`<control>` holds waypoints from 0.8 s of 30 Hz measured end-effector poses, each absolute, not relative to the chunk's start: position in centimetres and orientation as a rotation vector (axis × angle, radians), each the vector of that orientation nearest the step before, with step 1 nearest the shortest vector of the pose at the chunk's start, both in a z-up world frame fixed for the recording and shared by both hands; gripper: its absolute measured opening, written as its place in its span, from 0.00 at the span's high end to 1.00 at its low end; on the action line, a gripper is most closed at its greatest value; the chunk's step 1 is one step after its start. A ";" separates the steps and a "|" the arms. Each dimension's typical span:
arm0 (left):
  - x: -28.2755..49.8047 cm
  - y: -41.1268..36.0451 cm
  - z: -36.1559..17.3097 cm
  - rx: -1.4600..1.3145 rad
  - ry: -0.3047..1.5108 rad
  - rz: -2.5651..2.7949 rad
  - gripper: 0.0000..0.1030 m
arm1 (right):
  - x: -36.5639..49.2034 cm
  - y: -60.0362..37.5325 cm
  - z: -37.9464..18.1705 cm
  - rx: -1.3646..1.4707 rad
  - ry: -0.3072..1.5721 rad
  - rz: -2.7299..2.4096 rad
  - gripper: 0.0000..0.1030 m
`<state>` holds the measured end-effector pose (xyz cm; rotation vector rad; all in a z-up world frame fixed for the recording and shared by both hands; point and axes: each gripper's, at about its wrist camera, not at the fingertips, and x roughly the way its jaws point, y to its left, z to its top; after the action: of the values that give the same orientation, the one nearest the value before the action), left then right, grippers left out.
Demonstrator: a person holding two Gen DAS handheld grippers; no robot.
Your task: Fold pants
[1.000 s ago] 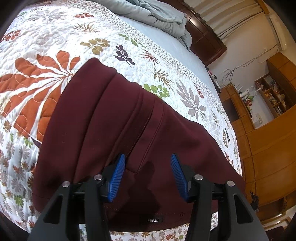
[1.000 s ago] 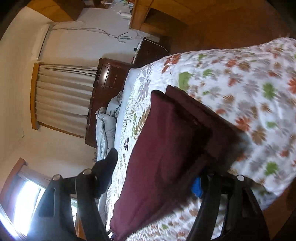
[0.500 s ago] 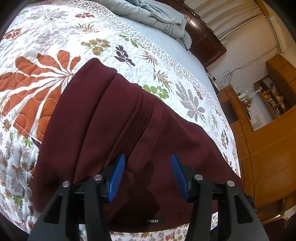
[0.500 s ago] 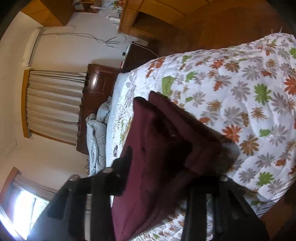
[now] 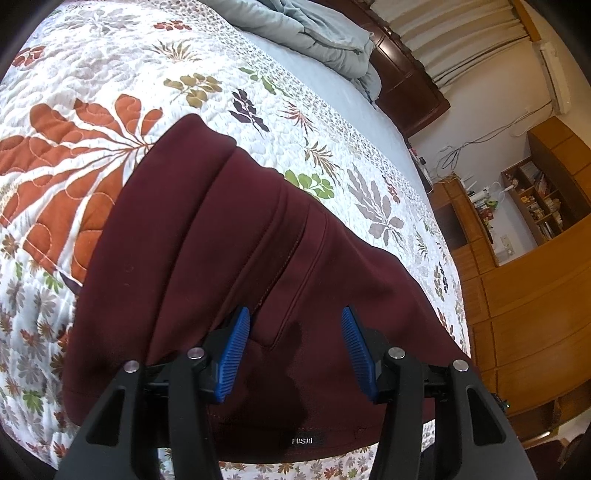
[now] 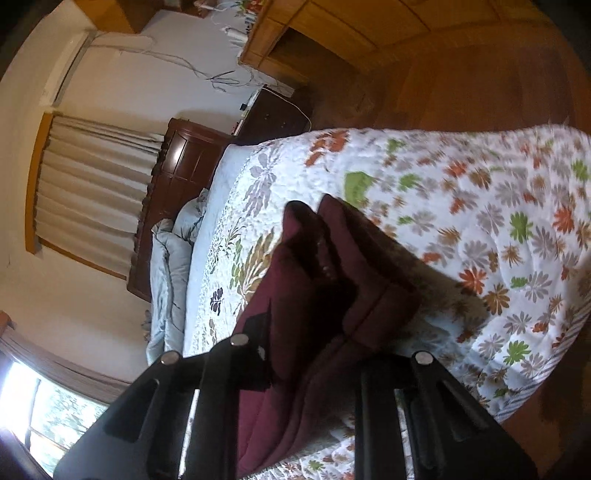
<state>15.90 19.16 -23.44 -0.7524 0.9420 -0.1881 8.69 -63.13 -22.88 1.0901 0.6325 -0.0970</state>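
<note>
1. Pants (image 5: 229, 280): maroon, folded in layers, lying on the floral quilt (image 5: 92, 122) of the bed, centre to lower frame in the left wrist view; small label at the bottom hem.
2. Left hand-held gripper (image 5: 295, 350): blue pads spread apart above the fabric, nothing pinched.
3. Right hand-held gripper (image 6: 314, 373): lower centre of its view, jaws closing with maroon cloth bunched between them.
4. Grey duvet (image 5: 314, 33): crumpled at the headboard, top of frame.
</note>
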 end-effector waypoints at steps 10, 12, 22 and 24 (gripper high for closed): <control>15.7 19.2 -23.5 -0.756 0.931 -0.211 0.49 | 10.1 -59.1 -16.3 0.839 0.650 -0.139 0.84; 15.7 19.2 -23.5 -0.754 0.927 -0.217 0.49 | 10.4 -58.0 -14.9 0.785 0.652 -0.139 0.84; 15.5 19.3 -23.4 -0.761 0.906 -0.248 0.48 | 11.7 -52.3 -9.3 0.568 0.640 -0.125 0.84; 15.4 19.4 -23.4 -0.766 0.903 -0.257 0.47 | 11.8 -51.3 -8.6 0.533 0.638 -0.122 0.84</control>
<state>15.44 19.38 -23.36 -0.7661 0.9026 -0.2572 11.82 -51.29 -8.56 0.5329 0.6375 -0.1220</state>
